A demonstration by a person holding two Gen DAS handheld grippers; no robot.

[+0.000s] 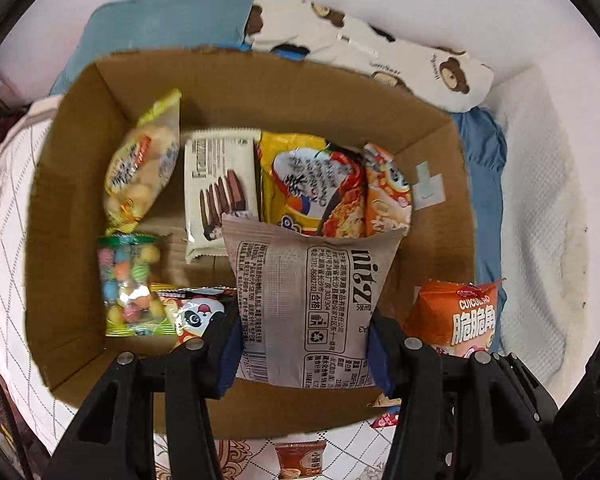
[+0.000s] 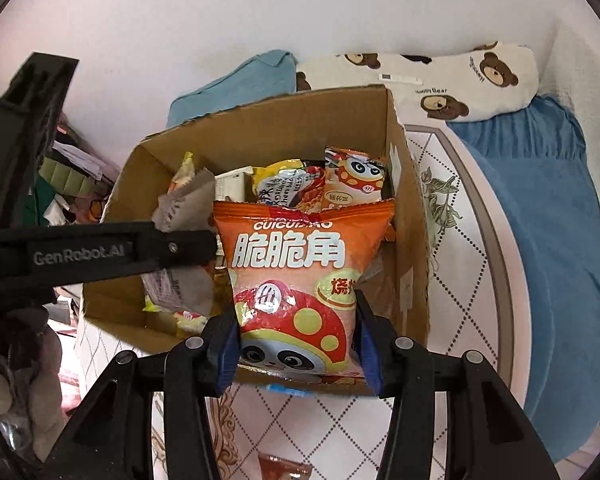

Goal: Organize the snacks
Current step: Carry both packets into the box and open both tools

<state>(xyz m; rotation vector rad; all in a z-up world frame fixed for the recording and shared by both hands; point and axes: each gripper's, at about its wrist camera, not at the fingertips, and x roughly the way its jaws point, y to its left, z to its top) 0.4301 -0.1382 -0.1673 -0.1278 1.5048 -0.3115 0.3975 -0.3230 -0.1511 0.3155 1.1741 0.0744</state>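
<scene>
1. A bed with a quilted, diamond-pattern cover (image 2: 452,240) runs up to a plain white wall; a blue blanket (image 2: 556,240) lies to the right of the cardboard box (image 1: 260,92), and a bear-print pillow (image 1: 380,56) and a teal pillow (image 1: 168,24) lie behind it.
2. The cardboard box stands open on the cover and serves as the collecting bin.
3. Inside it, along the far wall, stand an instant-noodle packet (image 1: 312,184), a white chocolate-wafer pack (image 1: 218,192) and a small orange cartoon packet (image 1: 388,192). A yellow puff bag (image 1: 144,168) leans at the left wall, with a clear bag of coloured candies (image 1: 130,284) and a panda-print packet (image 1: 196,312) at the near left.
4. The left gripper (image 1: 304,344) has its jaws closed on a kraft-paper snack bag (image 1: 312,300), held upright over the box's near middle, probably to drop it in standing.
5. The right gripper (image 2: 296,344) clamps an orange crispy-horn chip bag (image 2: 296,280), upright over the box's near right corner, seemingly waiting its turn.
6. A few small packets lie on the cover in front of the box.
</scene>
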